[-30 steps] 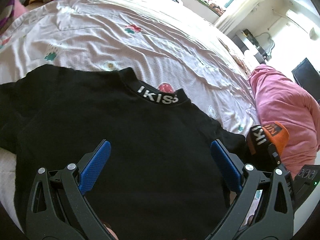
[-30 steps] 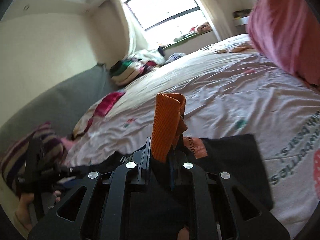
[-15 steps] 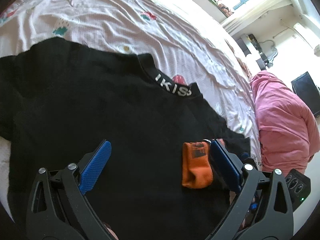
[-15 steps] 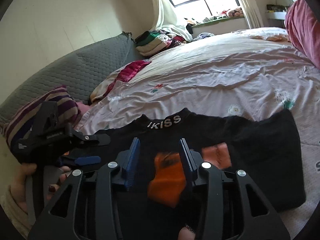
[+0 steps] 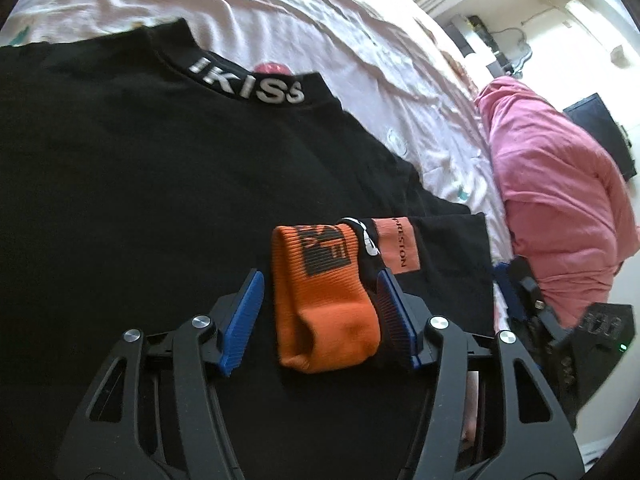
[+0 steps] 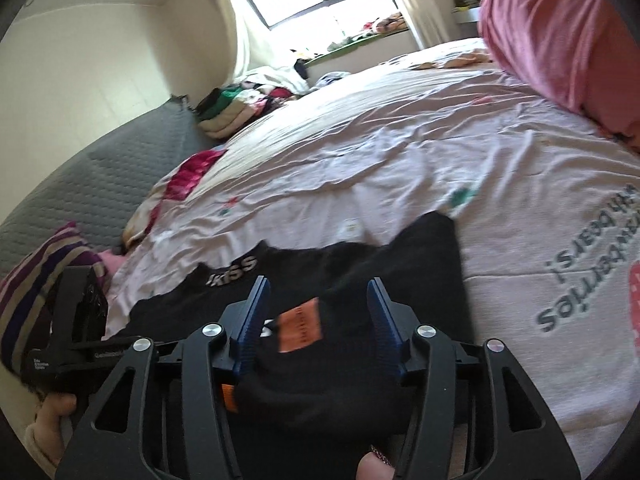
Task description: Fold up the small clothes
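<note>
We see the orange sock on the black shirt near the bed's edge. Left tongs, just closing, straddle it; right pad touches, no grip. Right tongs, just opening, hold nothing.

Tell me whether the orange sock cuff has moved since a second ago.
Yes. The orange sock cuff, earlier held upright in the right claw, now lies on the black shirt, below its IKISS collar, between the left claw's fingers.

Two wrist cameras look steeply down, close over a bed; both share the black shirt at six o'clock.
</note>
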A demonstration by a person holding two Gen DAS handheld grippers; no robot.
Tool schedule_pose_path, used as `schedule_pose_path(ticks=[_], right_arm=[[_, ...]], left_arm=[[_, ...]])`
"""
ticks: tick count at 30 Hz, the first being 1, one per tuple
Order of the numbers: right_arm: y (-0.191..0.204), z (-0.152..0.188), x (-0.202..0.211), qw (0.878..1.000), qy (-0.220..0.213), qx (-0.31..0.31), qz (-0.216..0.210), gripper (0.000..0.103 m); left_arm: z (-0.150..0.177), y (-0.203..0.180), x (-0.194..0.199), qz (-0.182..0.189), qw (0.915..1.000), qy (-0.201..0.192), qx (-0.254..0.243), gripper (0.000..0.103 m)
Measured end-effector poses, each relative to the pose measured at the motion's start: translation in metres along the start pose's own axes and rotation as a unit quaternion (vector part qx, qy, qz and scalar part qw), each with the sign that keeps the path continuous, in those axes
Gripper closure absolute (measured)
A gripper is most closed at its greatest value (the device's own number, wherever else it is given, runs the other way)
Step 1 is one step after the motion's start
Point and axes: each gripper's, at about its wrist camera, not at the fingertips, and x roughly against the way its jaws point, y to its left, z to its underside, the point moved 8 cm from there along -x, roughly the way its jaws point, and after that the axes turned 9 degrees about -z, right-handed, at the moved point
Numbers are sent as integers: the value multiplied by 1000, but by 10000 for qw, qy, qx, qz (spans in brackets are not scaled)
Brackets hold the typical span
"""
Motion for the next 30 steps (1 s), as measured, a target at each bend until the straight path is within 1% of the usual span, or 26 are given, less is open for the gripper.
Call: schedule_pose_path(ticks=[2,3,4,5,6,7,8,10,12,14,18,22,24,27,30], right_arm=[[-6,-3,6,10000,-69,-9,70,51],[-8,-4,7,9999,-98,-13,104,50],[-11,-6,10,9998,-126,-21,146,50],[-14,-7,12,9997,-144,-46,182,50],[-17,-8,13,9996,-165,-74,220,50],[-20,-9,15,9995,-186,-100,256,50],[-22,-10,16,9993,-193,-113,285,50],[-28,-13,19,9987,-217,-89,462,50],[-35,-14,21,9978,-232,-71,623,50],[-44,-15,24,9968,-253,-130,751,50],[-54,-15,26,9957,-267,-298,832,50],[-54,-14,25,9955,-247,-250,876,50],[-52,-12,22,9956,-211,-205,890,50],[-47,-9,16,9959,-128,-97,891,50],[-38,-4,10,9962,-47,67,871,49]], left_arm=[[-1,-3,-8,-222,9997,-37,-68,53],[-2,-6,-11,-363,9992,-105,-149,59],[-2,-7,-12,-472,9986,-167,-197,66],[-3,-8,-14,-552,9979,-216,-242,83],[-3,-9,-15,-510,9980,-237,-273,93],[-3,-12,-15,-442,9983,-244,-301,95],[-3,-15,-12,-445,9978,-279,-415,97],[-3,-22,-1,-596,9941,-405,-809,97],[-6,-25,17,-595,9922,-581,-931,98],[-12,-24,36,-554,9914,-759,-913,98],[-30,-13,85,-435,9890,-1203,-737,98],[-40,0,128,-479,9836,-1618,-633,98],[-43,11,146,-606,9805,-1781,-574,98],[-47,27,153,-808,9787,-1829,-455,98],[-47,49,150,-953,9798,-1739,-252,98]])
